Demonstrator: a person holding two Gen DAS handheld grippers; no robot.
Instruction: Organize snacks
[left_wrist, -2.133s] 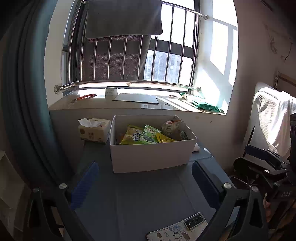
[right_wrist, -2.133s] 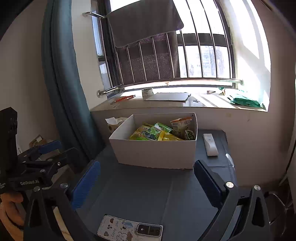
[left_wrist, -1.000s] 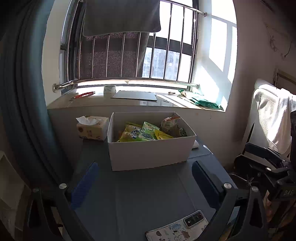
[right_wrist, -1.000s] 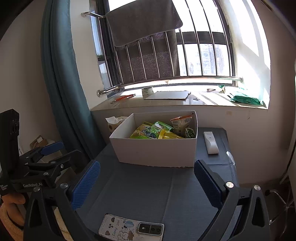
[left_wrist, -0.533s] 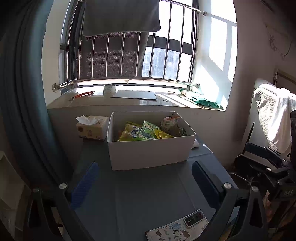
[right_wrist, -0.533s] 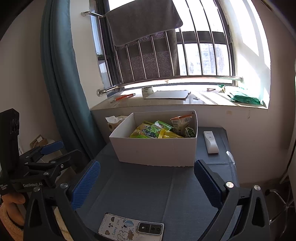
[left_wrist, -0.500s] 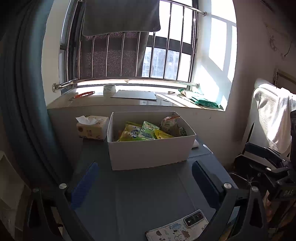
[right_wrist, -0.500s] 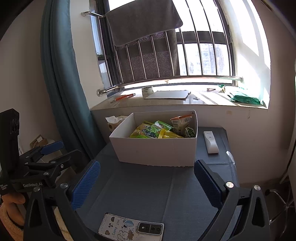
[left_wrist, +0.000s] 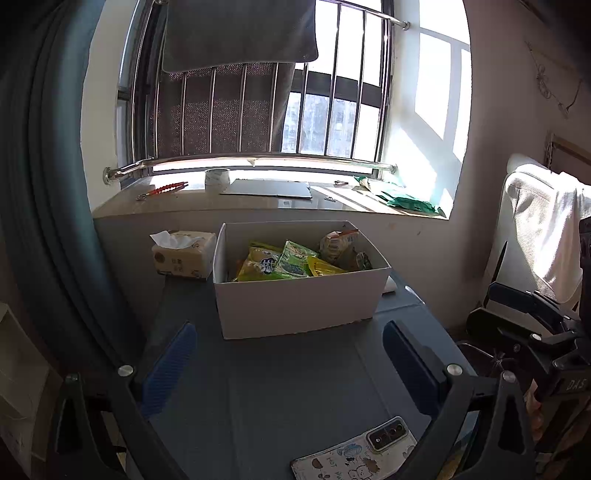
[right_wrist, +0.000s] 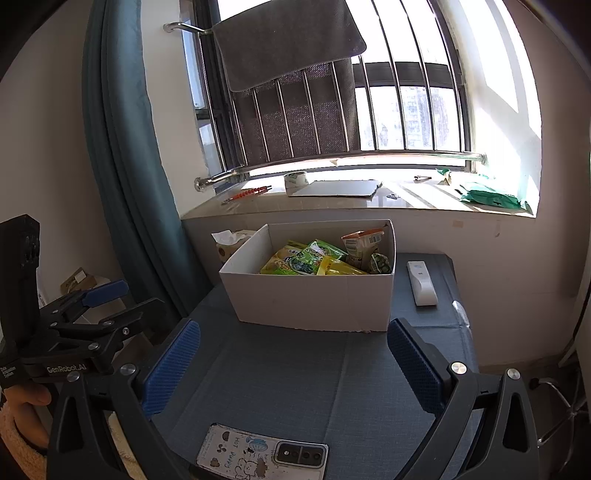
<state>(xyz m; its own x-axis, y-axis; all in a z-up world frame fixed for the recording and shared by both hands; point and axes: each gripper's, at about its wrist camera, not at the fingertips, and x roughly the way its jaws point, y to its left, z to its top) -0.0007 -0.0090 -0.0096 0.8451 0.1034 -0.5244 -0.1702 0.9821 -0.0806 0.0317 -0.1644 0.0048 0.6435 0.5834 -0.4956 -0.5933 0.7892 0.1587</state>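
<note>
A white cardboard box (left_wrist: 295, 306) (right_wrist: 314, 299) stands on the dark table, below the window sill. Several green and yellow snack packets (left_wrist: 277, 260) (right_wrist: 306, 258) lie inside it, and an orange-topped pack (right_wrist: 360, 240) leans in its far right corner. My left gripper (left_wrist: 288, 354) hovers open over the near table, well short of the box, with nothing between its blue pads. My right gripper (right_wrist: 291, 360) is also open and empty, a similar distance back. From the right wrist view the left gripper's body shows at far left, with a hand under it.
A phone in a cartoon case (left_wrist: 356, 452) (right_wrist: 262, 456) lies at the table's near edge. A tissue pack (left_wrist: 183, 254) sits left of the box, a white remote (right_wrist: 421, 282) right of it. A teal curtain (right_wrist: 122, 147) hangs left; a chair with white cloth (left_wrist: 543, 236) stands right.
Both views have shifted only slightly; the box sits a touch higher and nearer in frame than two seconds ago. Both grippers stay open and nothing on the table has moved.
</note>
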